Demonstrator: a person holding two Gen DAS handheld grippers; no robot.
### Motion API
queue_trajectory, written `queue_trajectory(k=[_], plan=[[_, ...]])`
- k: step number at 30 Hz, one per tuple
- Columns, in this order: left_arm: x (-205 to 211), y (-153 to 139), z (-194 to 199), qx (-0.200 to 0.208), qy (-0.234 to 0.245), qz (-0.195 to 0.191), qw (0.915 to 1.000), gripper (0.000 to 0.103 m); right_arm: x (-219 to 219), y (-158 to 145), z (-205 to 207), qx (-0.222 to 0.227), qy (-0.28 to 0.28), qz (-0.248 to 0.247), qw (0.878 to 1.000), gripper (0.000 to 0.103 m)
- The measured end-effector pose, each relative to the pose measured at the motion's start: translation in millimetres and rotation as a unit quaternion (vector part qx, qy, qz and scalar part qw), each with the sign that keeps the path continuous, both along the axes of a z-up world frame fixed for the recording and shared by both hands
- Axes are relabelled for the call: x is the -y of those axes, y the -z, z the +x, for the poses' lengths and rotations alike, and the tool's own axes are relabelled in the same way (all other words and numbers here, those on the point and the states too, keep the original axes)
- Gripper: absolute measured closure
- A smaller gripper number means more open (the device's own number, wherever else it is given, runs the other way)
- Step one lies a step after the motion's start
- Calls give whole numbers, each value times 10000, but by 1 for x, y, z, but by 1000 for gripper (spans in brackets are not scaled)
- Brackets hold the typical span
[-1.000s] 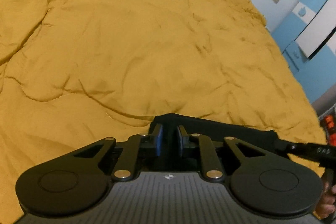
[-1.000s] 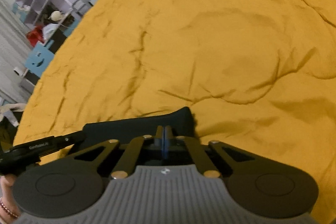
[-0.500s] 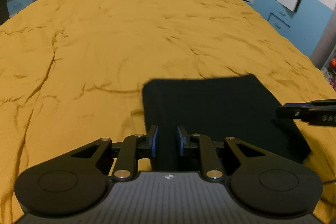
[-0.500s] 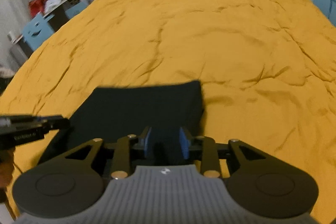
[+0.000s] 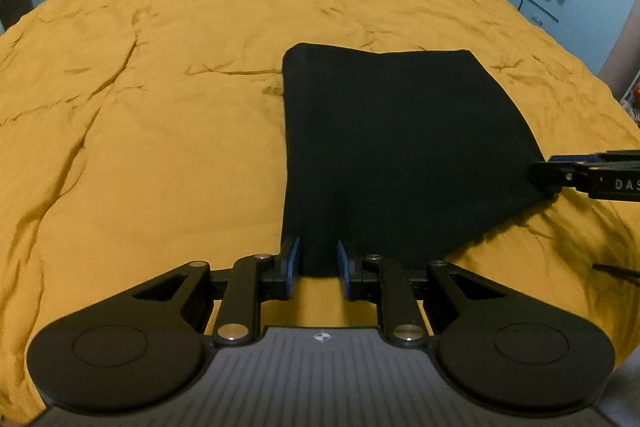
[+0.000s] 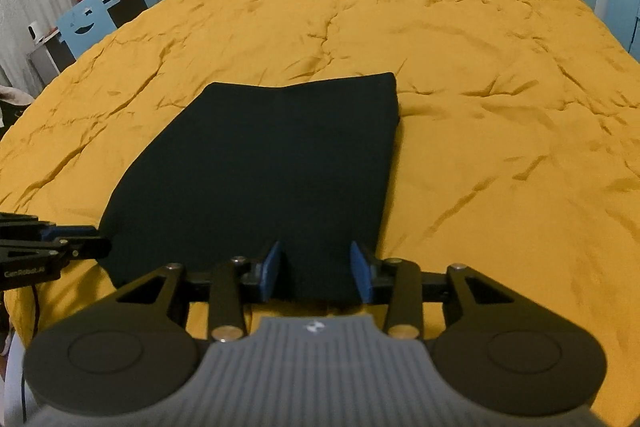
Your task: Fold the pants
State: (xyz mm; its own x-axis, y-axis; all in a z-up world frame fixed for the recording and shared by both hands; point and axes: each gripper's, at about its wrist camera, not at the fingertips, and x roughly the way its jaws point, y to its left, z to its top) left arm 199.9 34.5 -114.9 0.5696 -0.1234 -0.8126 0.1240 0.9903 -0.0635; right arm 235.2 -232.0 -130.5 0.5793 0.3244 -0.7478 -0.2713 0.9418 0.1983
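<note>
Left gripper (image 5: 318, 269): jaws parted, released, near-left corner of black pants (image 5: 400, 147) lying between its blue pads (image 5: 291, 267), not pinched. Pants folded flat on yellow bedspread (image 5: 160, 107), stretching ahead and to right of it. Right gripper (image 6: 316, 273): jaws spread wide, released, near-right pants edge between them; pants (image 6: 272, 163) ahead and leftward.

You are looking at soft, matt black cloth pants (image 5: 400, 147) lying on a yellow cloth blanket (image 5: 160, 107) that is showing lots of wrinkles. Your left gripper (image 5: 318, 269) is showing matt black plastic arms, shiny metal pins and blue pads (image 5: 294, 267). Your right gripper (image 6: 316, 269) is looking the same, with a ridged grey plastic top.
</note>
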Motion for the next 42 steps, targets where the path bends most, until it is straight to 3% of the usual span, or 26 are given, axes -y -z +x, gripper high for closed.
queue_trajectory(k=[5, 7, 9, 10, 12, 15, 18, 22, 25, 32, 42], plan=[[5, -31, -18, 445, -15, -129, 9989, 80, 11, -31, -20, 280, 84, 137, 9995, 63], [12, -49, -24, 729, -45, -135, 9972, 76, 16, -49, -31, 467, 135, 207, 9986, 60], [22, -69, -32, 1078, -134, -78, 9941, 58, 19, -66, -47, 716, 179, 274, 9969, 46], [27, -79, -37, 1273, -204, -44, 9916, 52, 20, -74, -54, 833, 181, 279, 9960, 44], [38, -97, -49, 1690, -313, 11, 9851, 30, 21, -88, -71, 1044, 155, 271, 9940, 35], [49, -118, -66, 2140, -484, -52, 9756, 14, 22, -106, -94, 1307, 120, 280, 9910, 27], [57, -129, -82, 2433, -663, -28, 9677, 11, 24, -119, -120, 1621, 167, 229, 9864, 21], [74, -133, -100, 2700, -680, 405, 9596, 9, 25, -127, -152, 1926, 298, 237, 9805, 21], [81, -128, -107, 2539, -615, 414, 9644, 9, 22, -124, -169, 1980, 416, 187, 9791, 21], [77, -94, -111, 1563, -657, 295, 9851, 9, 5, -102, -175, 1438, 304, -32, 9891, 21], [82, -64, -122, 949, -594, 562, 9921, 9, -6, -65, -173, 904, 264, -383, 9948, 21]])
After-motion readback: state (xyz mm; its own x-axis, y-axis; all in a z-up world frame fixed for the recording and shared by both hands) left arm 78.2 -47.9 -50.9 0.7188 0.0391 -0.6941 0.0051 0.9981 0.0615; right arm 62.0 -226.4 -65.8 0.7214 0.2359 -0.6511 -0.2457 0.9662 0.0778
